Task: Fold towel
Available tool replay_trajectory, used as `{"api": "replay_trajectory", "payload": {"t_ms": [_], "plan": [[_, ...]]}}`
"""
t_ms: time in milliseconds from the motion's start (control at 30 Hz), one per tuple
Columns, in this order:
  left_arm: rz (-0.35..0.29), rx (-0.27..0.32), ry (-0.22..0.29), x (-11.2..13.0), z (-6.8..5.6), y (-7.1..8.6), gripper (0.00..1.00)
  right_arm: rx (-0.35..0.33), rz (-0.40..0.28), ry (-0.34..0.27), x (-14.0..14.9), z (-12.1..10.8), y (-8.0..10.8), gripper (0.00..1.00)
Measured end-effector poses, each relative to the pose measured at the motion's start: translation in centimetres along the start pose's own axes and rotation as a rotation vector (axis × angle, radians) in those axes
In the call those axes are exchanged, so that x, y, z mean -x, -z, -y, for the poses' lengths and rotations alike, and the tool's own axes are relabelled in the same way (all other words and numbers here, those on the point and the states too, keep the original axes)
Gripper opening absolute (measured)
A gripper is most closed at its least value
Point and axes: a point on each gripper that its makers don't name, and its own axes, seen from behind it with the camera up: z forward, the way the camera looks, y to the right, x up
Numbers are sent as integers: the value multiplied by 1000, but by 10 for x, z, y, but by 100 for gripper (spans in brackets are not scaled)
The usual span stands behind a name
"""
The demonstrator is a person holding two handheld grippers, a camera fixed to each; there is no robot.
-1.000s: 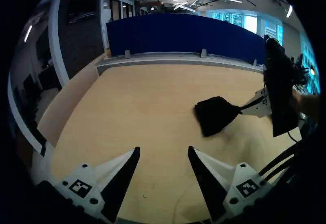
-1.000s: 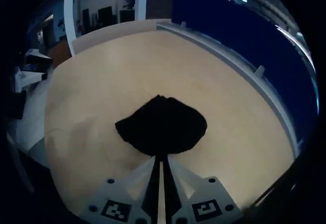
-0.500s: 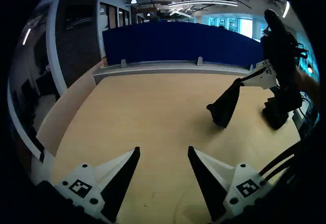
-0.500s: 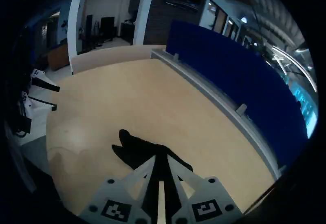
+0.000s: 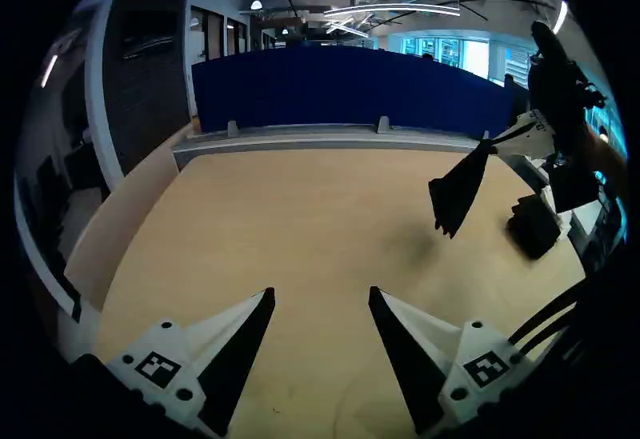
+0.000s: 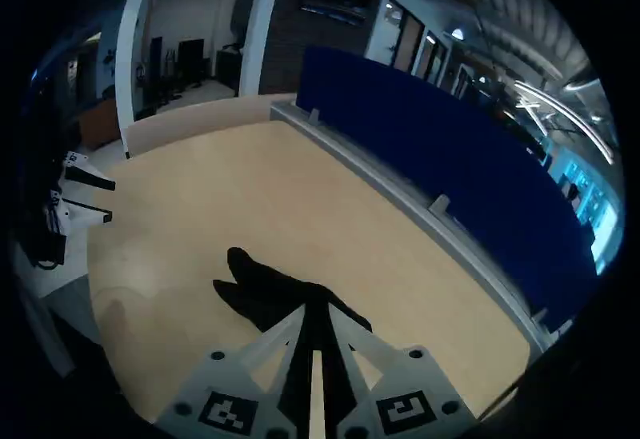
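Towel (image 6: 260,283) hangs from right gripper (image 6: 317,313).

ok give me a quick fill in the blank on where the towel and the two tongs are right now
1. The right tongs are ___ on the towel.
2. The left tongs are ___, holding nothing.
3. The towel, lifted off the wooden table, is ___ in colour.
4. Along the table's far edge stands a ___ divider.

Missing words: shut; open; black; blue.
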Motion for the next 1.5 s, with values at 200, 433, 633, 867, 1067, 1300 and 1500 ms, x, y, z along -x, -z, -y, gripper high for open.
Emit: {"api": "replay_trajectory", "payload": {"t_ms": [200, 433, 633, 867, 1067, 1300, 1500], "plan": [[0, 9, -6, -6, -5, -5, 87, 44, 2, -23, 10, -37, 30, 5], [-1, 14, -12, -15, -11, -10, 87, 105, 20, -34, 31, -86, 69, 5], [-1, 21, -10, -20, -18, -13, 87, 153, 34, -57, 52, -129, 96, 5], [5, 22, -20, -22, -28, -17, 87, 200, 58, -77, 80, -175, 118, 5], [10, 24, -31, -23, -38, -20, 87, 225, 81, -93, 102, -201, 128, 5], [12, 26, -42, -27, -47, -22, 87, 234, 82, -120, 116, -216, 130, 5], [14, 31, -48, -29, -53, -24, 87, 240, 94, -133, 134, -218, 137, 5]]}}
